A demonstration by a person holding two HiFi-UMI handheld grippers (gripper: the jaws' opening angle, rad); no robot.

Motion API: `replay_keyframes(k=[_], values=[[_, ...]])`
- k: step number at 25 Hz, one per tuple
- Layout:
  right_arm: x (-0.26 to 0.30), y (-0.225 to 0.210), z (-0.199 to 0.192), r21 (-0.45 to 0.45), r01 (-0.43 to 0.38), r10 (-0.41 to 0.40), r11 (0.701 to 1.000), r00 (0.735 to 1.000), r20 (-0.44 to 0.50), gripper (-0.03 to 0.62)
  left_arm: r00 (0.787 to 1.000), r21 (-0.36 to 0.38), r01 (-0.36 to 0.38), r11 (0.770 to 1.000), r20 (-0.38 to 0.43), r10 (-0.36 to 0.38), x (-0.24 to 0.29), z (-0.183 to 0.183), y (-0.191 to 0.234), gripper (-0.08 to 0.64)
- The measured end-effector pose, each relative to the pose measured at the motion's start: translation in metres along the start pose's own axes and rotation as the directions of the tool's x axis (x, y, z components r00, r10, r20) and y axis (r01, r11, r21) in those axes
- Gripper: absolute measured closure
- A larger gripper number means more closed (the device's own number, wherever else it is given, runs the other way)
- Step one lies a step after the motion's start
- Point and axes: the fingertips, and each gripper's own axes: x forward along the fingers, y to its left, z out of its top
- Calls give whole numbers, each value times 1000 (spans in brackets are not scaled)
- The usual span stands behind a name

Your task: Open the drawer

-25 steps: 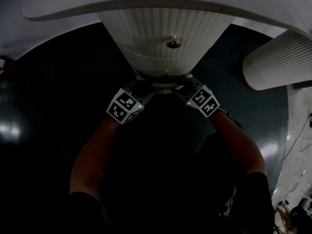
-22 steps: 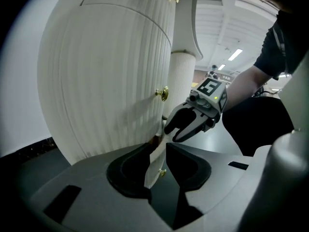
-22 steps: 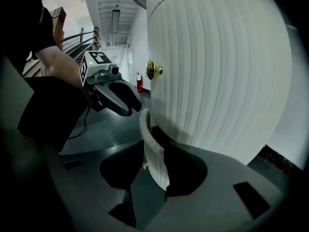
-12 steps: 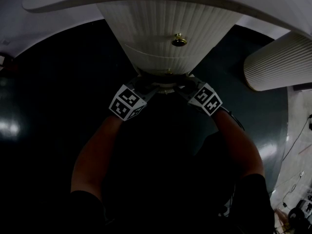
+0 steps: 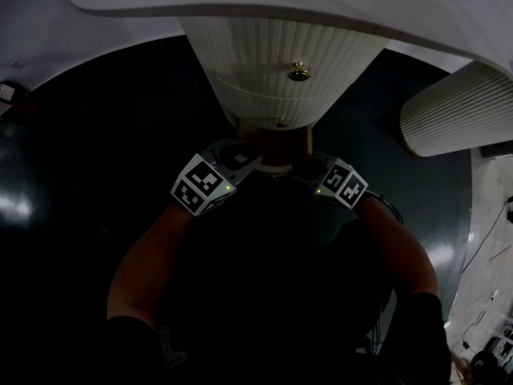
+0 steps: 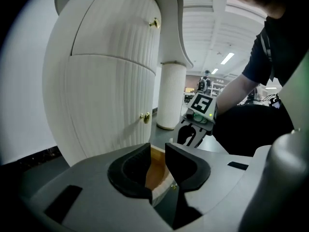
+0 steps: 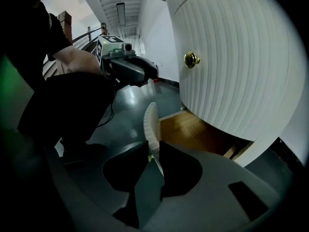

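Observation:
The white ribbed cabinet (image 5: 280, 54) has its bottom drawer (image 5: 276, 145) pulled partly out, and the wooden inside (image 7: 193, 132) shows. In the right gripper view my right gripper (image 7: 153, 151) straddles the top edge of the ribbed drawer front (image 7: 150, 122). Its jaws are closing, with the pads against both faces of the panel. My left gripper (image 6: 157, 153) hovers just above the drawer (image 6: 155, 170) with a narrow gap between its pads and nothing in it. From above, the left gripper (image 5: 244, 157) and right gripper (image 5: 300, 167) flank the drawer front.
Two brass knobs (image 5: 299, 74) (image 5: 281, 123) sit on the closed fronts above the open drawer. A white tabletop (image 5: 240, 6) overhangs the cabinet. A second ribbed column (image 5: 449, 111) stands to the right. The floor (image 5: 104, 135) is dark and glossy. The person's arms and dark clothes fill the lower view.
The bottom drawer has slid out toward me with the right gripper drawing back on its front. The left gripper has lifted up and away from the drawer front.

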Motion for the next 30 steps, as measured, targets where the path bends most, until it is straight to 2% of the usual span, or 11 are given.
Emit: replay_keyframes(k=[8,13,18,26,30], values=[[-1,23,-9,-35,-38,36,999,997,-74,522,999,13,-37,999,31,36,-2,3,9,469],[0,35,-9,0,-58,58,998,995,-77,527,999,4,-29,1000,33,29,-1,2,11,476],[0,49,-15,-4,-73,72,997,994,-86,528,999,28,-12,1000,34,11,6,3,5,477],[-7,78,-26,-16,-184,181,983,976,-121,532,999,92,28,995,24,-30,18,16,-9,478],[-8,87,-25,-7,-244,240,970,958,-154,540,1000,68,18,997,20,-20,14,9,-7,480]])
